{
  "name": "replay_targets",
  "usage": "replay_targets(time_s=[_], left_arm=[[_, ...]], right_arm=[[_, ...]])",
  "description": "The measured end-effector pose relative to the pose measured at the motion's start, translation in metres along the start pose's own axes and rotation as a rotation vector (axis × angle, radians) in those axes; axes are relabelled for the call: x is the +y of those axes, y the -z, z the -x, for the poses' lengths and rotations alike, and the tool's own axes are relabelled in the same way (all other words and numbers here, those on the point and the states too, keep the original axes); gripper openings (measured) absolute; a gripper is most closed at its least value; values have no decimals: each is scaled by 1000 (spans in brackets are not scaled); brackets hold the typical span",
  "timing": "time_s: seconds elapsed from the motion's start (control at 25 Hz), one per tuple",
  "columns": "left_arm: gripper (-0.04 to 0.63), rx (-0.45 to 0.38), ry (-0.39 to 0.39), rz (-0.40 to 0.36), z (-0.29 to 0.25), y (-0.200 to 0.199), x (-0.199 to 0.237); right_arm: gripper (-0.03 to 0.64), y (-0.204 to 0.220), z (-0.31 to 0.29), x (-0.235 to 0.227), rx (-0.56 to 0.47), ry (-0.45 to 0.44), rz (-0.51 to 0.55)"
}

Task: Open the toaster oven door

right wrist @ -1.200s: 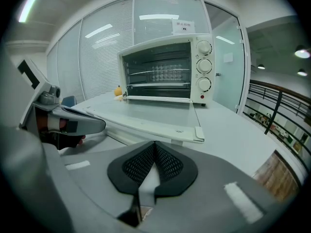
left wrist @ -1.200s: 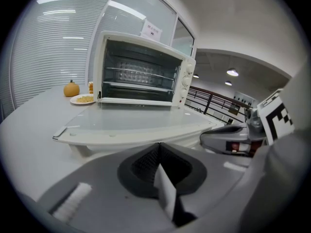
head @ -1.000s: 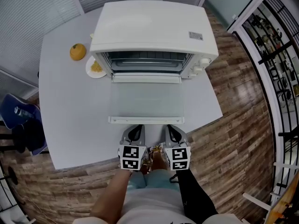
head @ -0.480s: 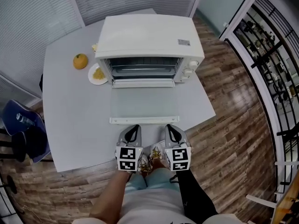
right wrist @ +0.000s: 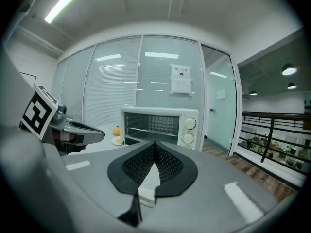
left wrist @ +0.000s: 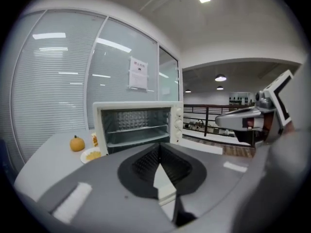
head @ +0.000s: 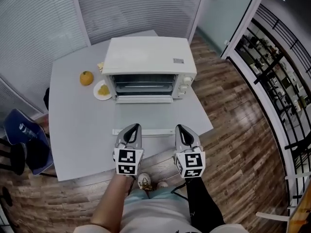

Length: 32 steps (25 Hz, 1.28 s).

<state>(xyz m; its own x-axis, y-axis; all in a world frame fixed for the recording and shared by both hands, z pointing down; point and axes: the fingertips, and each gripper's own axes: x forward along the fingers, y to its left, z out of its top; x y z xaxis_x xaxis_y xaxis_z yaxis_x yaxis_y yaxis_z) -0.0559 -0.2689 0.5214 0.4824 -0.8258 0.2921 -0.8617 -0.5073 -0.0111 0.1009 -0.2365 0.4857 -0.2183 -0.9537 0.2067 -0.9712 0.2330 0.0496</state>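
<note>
The white toaster oven (head: 148,57) stands at the back of the grey table (head: 77,125). Its glass door (head: 144,114) lies swung down flat, with the handle bar (head: 143,131) toward me and the rack inside showing. My left gripper (head: 134,126) and right gripper (head: 181,128) hover side by side over the table's near edge, just short of the handle. Both are shut and hold nothing. The left gripper view looks at the oven (left wrist: 138,125) past its shut tips (left wrist: 159,147). The right gripper view does likewise: the oven (right wrist: 160,125) lies beyond its tips (right wrist: 154,143).
An orange (head: 86,77) and a small plate of food (head: 102,90) sit on the table left of the oven. A blue chair (head: 24,140) stands at the table's left. Wooden floor and a black railing (head: 272,67) lie to the right.
The view has pulled back and up, so the oven looks smaller and farther. Both grippers have risen and spread slightly apart near the handle. The door stays down.
</note>
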Motion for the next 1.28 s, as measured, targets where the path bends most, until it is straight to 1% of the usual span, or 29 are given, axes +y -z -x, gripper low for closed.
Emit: replay_targets(time_s=[0.16,0.36,0.52,0.68,0.84,0.96,1.12,1.28], left_arm=[[57,-49,-21,-40,13,-46,-5],[57,-107,-59,-59,37,-95,-21],[57,-126,-66,-79,56,-118,-45],[57,-168,-86,-105,77,-139,-64],[57,-208,-118,-86,99,-156,-70],[57,-220,-151,-91,112,-160,-69],[57,-219,-151,-103,115,-156,-75],[57,-236,-151,-109,119,-162,-78]], right_arm=[[3,-43,14,-13,-60,-19,6],[3,-82,35,-25,-105,-56,21],[3,-105,57,-30,-148,-94,32],[3,-114,77,-34,-178,-138,50],[3,-117,92,-38,-199,-161,46],[3,-121,99,-38,-216,-175,44],[3,-123,102,-43,-227,-174,45],[3,-129,105,-44,-241,-179,44]])
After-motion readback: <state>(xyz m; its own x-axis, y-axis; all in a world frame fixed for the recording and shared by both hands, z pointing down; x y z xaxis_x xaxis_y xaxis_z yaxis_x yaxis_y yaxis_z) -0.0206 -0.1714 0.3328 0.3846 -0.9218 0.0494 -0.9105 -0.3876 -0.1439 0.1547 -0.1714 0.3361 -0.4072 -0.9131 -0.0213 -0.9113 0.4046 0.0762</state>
